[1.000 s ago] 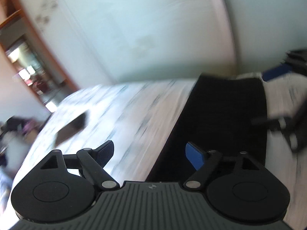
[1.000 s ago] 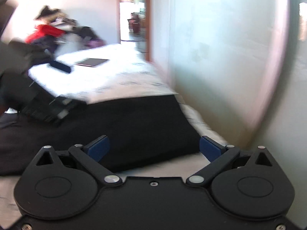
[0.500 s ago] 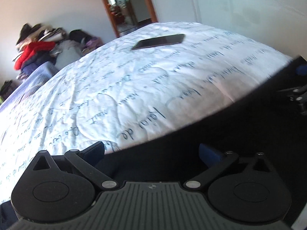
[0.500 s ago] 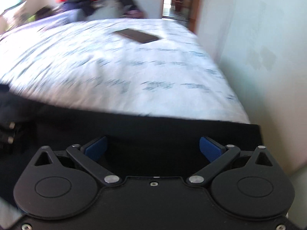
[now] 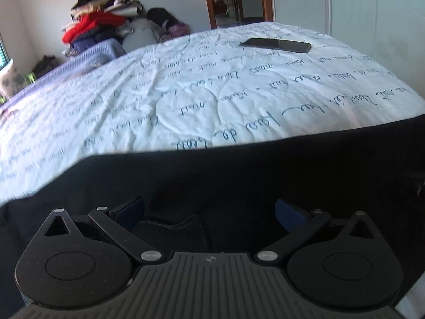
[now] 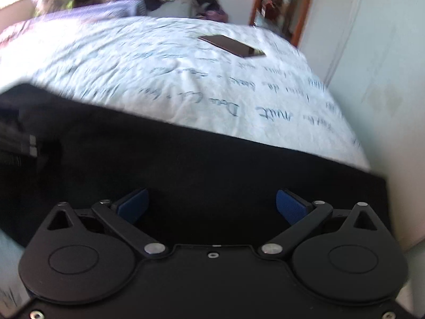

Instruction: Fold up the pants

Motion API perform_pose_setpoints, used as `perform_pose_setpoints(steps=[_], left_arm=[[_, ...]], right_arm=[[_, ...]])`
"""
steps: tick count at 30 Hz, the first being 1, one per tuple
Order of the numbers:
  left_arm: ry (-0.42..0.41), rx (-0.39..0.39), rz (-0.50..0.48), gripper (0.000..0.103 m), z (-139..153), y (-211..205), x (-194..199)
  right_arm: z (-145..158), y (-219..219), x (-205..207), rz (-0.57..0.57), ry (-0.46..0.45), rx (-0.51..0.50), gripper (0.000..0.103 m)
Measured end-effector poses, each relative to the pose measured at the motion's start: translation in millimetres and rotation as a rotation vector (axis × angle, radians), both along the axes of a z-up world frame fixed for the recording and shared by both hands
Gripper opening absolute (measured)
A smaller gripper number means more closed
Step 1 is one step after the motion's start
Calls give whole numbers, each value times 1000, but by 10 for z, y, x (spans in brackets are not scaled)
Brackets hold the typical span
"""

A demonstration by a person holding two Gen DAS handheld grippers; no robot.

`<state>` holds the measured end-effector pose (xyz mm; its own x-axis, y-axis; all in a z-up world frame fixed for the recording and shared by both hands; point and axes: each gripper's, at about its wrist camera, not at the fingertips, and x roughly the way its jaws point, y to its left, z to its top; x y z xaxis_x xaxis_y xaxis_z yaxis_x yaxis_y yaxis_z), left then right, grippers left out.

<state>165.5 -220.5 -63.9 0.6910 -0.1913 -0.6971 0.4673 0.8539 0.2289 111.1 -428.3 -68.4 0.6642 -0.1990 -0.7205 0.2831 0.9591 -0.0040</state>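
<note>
White bedding with blue handwriting (image 5: 212, 98) covers the bed in the left wrist view. On it, far right, lies a dark phone (image 5: 276, 44), and clothes are piled (image 5: 101, 26) at the far wall. The black pants (image 5: 239, 175) lie across the near edge. The left gripper (image 5: 209, 210) is above them, fingers wide apart.

From the right wrist, the right gripper (image 6: 211, 203) is also spread wide over the pants (image 6: 186, 159), holding nothing. The phone (image 6: 232, 45) lies far on the bedding (image 6: 132, 61).
</note>
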Motion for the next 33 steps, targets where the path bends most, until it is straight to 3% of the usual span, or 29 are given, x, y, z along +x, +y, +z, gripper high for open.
perform_pose_setpoints(steps=[2,5,7,8,10,12,14,16,18,22,24,26,29,33], left_arm=[[-3,33,-22,101,90,-24,-85],[13,16,-91,102,165,-5,-296],[2,18,-130,103,111,-58,-449],[-29,47,-152,103,55,-121,-513],[-100,109,-159,102,0,-249,-596],[-117,132,-171,102,69,-348,-635],[-99,99,-208,102,141,-417,-665],[-46,84,-235,102,125,-512,-683],[-32,98,-262,102,105,-612,-749],[-70,74,-271,103,178,-747,-838],[-54,64,-257,103,128,-829,-809],[-56,103,-255,102,-21,-946,-816],[-168,103,-258,101,-71,-931,-975],[-273,108,-276,101,-172,-895,-1112]], right_arm=[[94,28,-141,-37,-20,-41,102],[109,142,-408,23,-12,-62,102],[15,208,-542,42,30,-134,102],[-27,186,-602,23,17,-160,103],[-15,24,-705,-84,-17,-93,102],[65,-45,-820,-200,-51,-103,102],[108,-6,-900,-159,-68,-90,102],[41,55,-917,-80,-27,-73,102],[-36,-10,-967,-100,-14,-120,102],[70,-344,-1173,-235,-100,-9,102],[8,-421,-1179,-186,-68,23,103],[-54,-436,-1187,-219,-29,-43,102],[87,-480,-1393,-380,-101,-25,103],[94,-554,-1698,-473,-218,188,103]])
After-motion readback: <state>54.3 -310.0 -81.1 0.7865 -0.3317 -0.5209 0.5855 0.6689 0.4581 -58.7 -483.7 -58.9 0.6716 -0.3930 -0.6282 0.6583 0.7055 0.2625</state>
